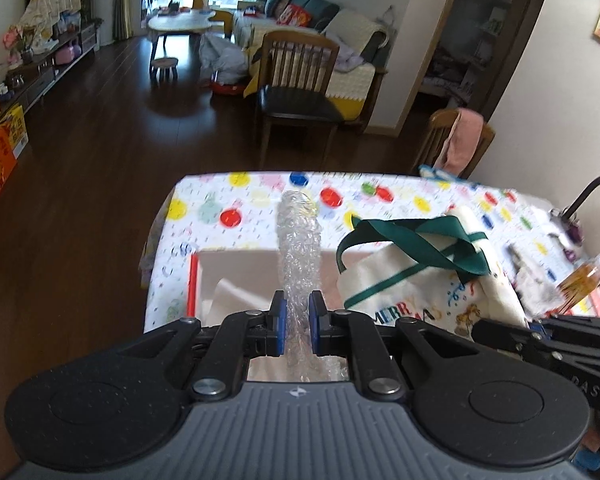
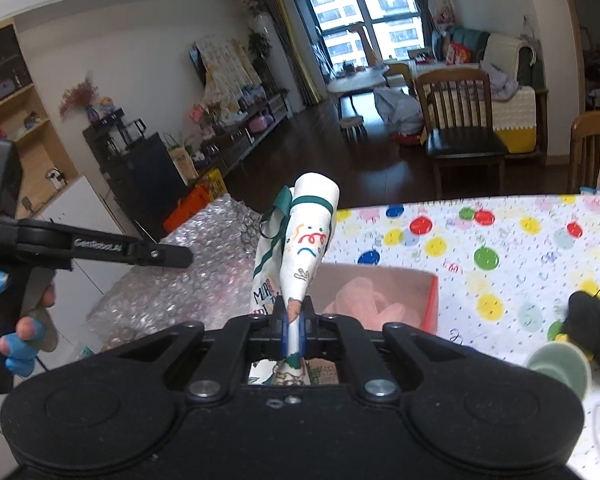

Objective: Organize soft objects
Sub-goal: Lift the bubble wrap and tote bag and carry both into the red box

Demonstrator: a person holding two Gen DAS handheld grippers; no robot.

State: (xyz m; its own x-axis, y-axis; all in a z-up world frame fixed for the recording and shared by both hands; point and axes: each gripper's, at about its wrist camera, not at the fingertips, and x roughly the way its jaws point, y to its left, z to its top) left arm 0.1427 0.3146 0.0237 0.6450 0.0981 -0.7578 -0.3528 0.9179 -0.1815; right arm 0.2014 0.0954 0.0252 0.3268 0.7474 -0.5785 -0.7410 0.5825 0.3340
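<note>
My left gripper (image 1: 298, 312) is shut on a sheet of clear bubble wrap (image 1: 299, 248) and holds it up over an open box (image 1: 236, 264) with a red rim. The bubble wrap also shows at the left of the right wrist view (image 2: 180, 276). My right gripper (image 2: 294, 322) is shut on a white canvas tote bag (image 2: 304, 248) with green straps and printed pictures, held above the same box (image 2: 384, 296), which holds something pink. The bag shows right of the box in the left wrist view (image 1: 416, 280). The right gripper shows at the right edge (image 1: 548, 340).
The table (image 1: 260, 204) has a white cloth with coloured dots. A black object (image 2: 592, 324) and a green round thing (image 2: 560, 364) lie at the right. Small items (image 1: 540, 280) lie on the table's right side. Wooden chairs (image 1: 296, 92) stand beyond the table.
</note>
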